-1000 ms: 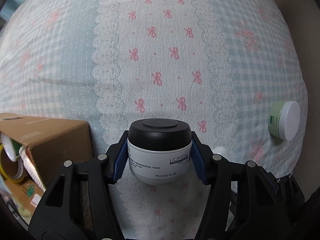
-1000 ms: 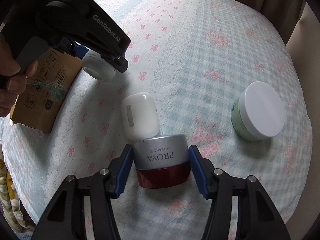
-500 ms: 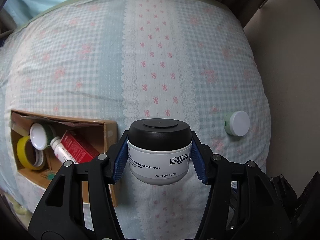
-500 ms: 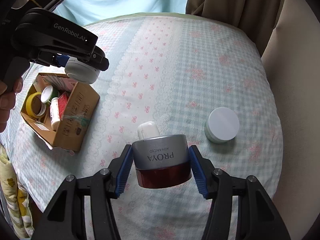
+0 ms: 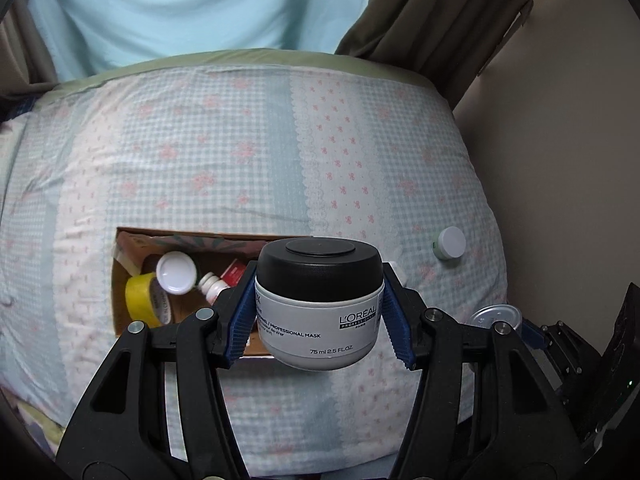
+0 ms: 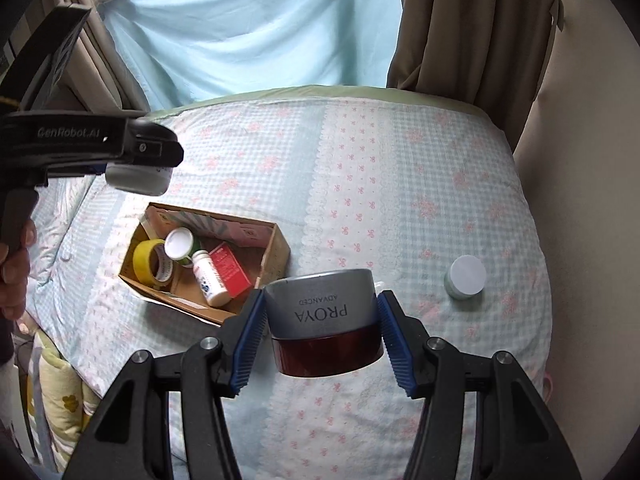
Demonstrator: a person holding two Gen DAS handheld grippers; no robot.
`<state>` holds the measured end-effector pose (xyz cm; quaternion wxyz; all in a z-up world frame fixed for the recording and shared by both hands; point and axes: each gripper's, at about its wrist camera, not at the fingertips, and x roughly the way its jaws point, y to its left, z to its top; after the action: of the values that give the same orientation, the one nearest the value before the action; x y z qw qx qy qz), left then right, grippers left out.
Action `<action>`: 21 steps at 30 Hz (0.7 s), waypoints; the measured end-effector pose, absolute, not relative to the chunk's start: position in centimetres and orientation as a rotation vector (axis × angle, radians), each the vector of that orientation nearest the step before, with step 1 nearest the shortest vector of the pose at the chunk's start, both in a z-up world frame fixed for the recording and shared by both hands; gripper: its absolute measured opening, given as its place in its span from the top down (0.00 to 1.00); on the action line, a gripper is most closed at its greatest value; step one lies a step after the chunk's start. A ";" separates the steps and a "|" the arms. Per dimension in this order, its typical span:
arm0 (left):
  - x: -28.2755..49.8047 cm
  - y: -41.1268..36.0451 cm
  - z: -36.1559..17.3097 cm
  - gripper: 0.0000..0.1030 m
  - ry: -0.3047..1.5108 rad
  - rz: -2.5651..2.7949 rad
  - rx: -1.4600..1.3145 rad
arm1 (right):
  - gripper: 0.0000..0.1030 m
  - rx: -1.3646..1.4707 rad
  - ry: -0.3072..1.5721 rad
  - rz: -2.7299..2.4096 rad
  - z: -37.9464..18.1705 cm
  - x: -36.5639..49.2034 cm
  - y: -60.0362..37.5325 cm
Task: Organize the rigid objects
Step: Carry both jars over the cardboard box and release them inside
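Note:
My left gripper (image 5: 319, 312) is shut on a grey L'Oreal jar with a black lid (image 5: 320, 304), held high above the bed. It also shows in the right wrist view (image 6: 138, 174), far left. My right gripper (image 6: 322, 330) is shut on a silver and red PROYA jar (image 6: 324, 324), upside down, also held high. An open cardboard box (image 6: 276, 248) lies on the bed below, holding yellow tape (image 6: 146, 260), a white-lidded jar (image 6: 179, 244), a white bottle (image 6: 208, 276) and a red box (image 6: 230, 270). The cardboard box also shows in the left wrist view (image 5: 120, 292).
A green jar with a white lid (image 6: 466, 278) sits on the bed at the right, also in the left wrist view (image 5: 450, 243). A small white object (image 6: 378, 284) peeks out behind the PROYA jar. A wall and brown curtain (image 6: 440, 28) stand at the right.
Both grippers have risen well above the bed with their jars. The box and the green jar look smaller and the box's inside has come into view.

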<state>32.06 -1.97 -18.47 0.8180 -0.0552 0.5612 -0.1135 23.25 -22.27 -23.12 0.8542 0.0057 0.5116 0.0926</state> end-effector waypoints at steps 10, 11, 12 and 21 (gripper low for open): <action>29.1 11.4 -22.2 0.48 1.244 -0.184 -0.129 | 0.49 0.162 1.119 0.174 -23.4 22.6 -12.4; 29.0 12.4 -22.7 0.48 1.252 -0.178 -0.127 | 0.49 0.177 1.126 0.175 -23.8 22.8 -11.7; 29.0 13.3 -23.4 0.48 1.261 -0.173 -0.122 | 0.49 0.189 1.133 0.175 -24.1 23.0 -10.9; 29.7 16.2 -28.4 0.48 1.320 -0.176 -0.091 | 0.49 0.278 1.226 0.112 -29.2 26.4 -6.9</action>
<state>29.69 16.17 -28.39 0.7854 -0.0422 0.6121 -0.0816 26.41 -6.85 -29.20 0.8073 0.1298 0.5733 0.0524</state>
